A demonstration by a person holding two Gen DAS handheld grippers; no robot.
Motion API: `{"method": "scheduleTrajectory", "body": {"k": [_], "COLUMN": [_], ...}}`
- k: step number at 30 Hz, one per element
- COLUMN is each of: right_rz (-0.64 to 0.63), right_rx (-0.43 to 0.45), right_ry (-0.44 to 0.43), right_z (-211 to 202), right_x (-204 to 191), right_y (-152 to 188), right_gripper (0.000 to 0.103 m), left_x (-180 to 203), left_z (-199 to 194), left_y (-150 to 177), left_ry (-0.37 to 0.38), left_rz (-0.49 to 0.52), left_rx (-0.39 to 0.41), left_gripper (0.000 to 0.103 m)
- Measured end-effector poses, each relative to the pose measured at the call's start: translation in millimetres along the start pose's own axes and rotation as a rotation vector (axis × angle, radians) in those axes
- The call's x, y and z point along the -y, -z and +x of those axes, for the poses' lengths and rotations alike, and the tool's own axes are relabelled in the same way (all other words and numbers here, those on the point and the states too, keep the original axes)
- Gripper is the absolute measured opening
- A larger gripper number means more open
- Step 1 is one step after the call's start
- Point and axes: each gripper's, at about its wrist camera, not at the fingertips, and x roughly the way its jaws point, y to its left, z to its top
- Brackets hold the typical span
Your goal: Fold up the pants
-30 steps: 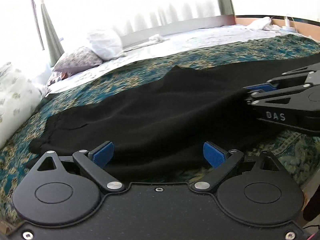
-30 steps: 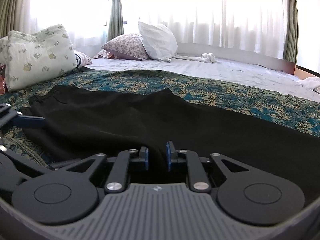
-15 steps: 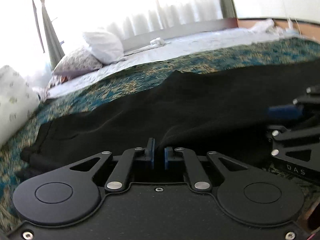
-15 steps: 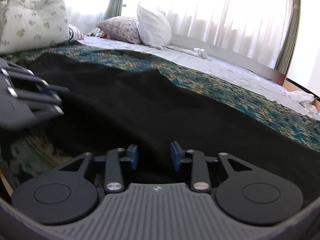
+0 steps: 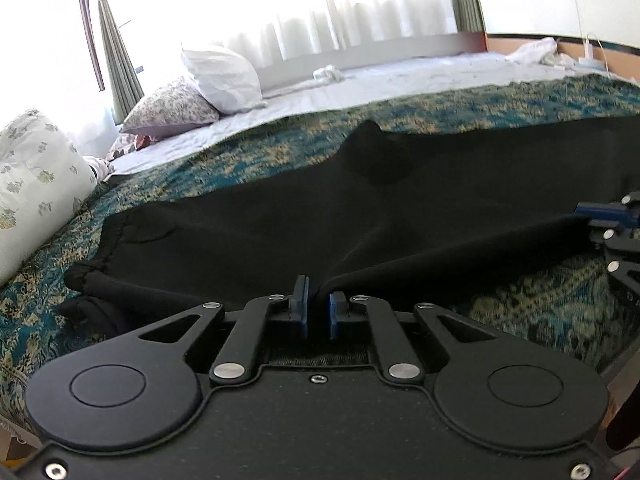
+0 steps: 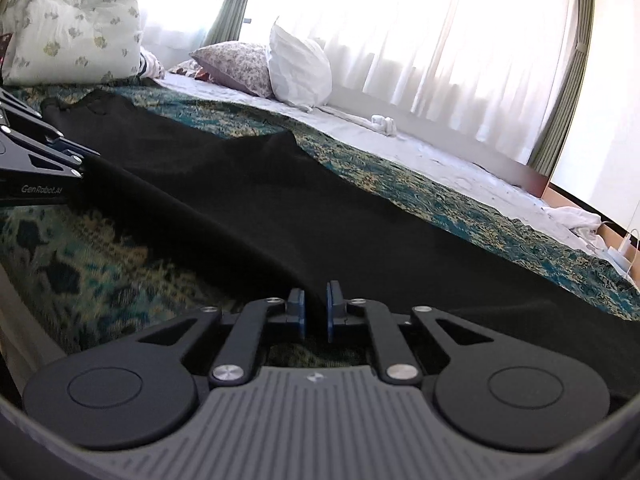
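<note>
Black pants [image 5: 280,232] lie spread across a teal patterned bedspread [image 5: 532,304], waistband to the left. My left gripper [image 5: 318,292] is shut on the pants' near edge, with fabric pinched between its blue pads. In the right wrist view my right gripper [image 6: 316,296] is closing its jaws on the same near edge of the pants [image 6: 280,208], with cloth between the pads. That edge runs taut and slightly raised between the two grippers. The right gripper [image 5: 588,216] shows at the right edge of the left view, the left gripper [image 6: 86,160] at the left of the right view.
Pillows [image 5: 220,80] and a rolled floral quilt [image 5: 36,176] sit at the bed's head on the left. A white sheet [image 5: 400,84] covers the far half, with crumpled white cloth [image 6: 576,216] at the far right. The bed's near edge [image 6: 24,320] lies just below my grippers.
My left gripper went from wide open to shut on the pants' near edge. My right gripper opened, shifted right along the edge and closed on it. The edge between them has lifted.
</note>
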Motion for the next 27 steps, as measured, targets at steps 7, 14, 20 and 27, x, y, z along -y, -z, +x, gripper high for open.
{"method": "scheduleTrajectory", "body": {"k": [7, 14, 20, 27], "right_rz": [-0.015, -0.024, -0.013, -0.01], "right_rx": [0.009, 0.009, 0.019, 0.023], "right_ry": [0.014, 0.03, 0.041, 0.111], "right_z": [-5.5, -3.7, -3.3, -1.4], "right_x": [-1.0, -5.4, -8.2, -0.3], "right_y": [4.0, 10.2, 12.2, 16.3], "right_gripper": [0.012, 0.012, 0.012, 0.032], "left_x": [2.1, -11.6, -20.1, 14.0], "left_z": [-4.0, -30.2, -38.4, 31.0], "left_y": [6.4, -6.5, -37.1, -20.3], "left_ry": [-0.001, 0.07, 0.206, 0.069], "left_rz": [0.007, -0.04, -0.223, -0.229], "left_rx": [-0.015, -0.003, 0.086, -0.057], "left_gripper": [0.015, 0.044, 0.046, 0.026]}}
